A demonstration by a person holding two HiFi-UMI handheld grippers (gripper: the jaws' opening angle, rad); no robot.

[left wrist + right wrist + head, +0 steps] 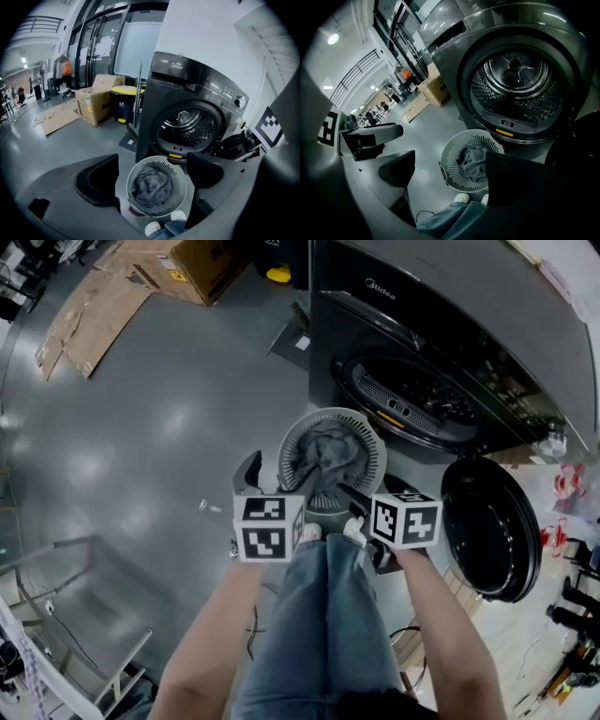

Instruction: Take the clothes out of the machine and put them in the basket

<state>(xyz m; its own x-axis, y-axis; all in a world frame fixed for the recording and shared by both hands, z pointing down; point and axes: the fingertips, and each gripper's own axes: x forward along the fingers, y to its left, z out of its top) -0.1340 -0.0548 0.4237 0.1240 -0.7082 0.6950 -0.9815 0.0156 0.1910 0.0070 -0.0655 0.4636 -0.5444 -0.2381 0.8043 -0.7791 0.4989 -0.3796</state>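
The dark front-loading machine point(450, 352) stands with its round door point(492, 526) swung open. Its drum point(515, 84) looks empty in both gripper views. A pale slotted basket point(372, 434) sits on the floor just in front of it, with crumpled grey clothes point(328, 456) inside. My left gripper point(272, 486) and right gripper point(370, 493) hover side by side over the near rim, both open with nothing between their jaws. In the left gripper view the basket point(182, 174) and clothes point(151, 185) lie below the spread jaws. The right gripper view shows the same clothes point(473, 161).
The person's jeans-clad legs point(323, 615) and white shoes point(309, 533) are right behind the basket. Cardboard boxes point(178, 263) and flattened cardboard point(89, 320) lie at the far left. A metal rack point(84, 615) stands near left, and a yellow-lidded bin point(124, 101) sits beside the machine.
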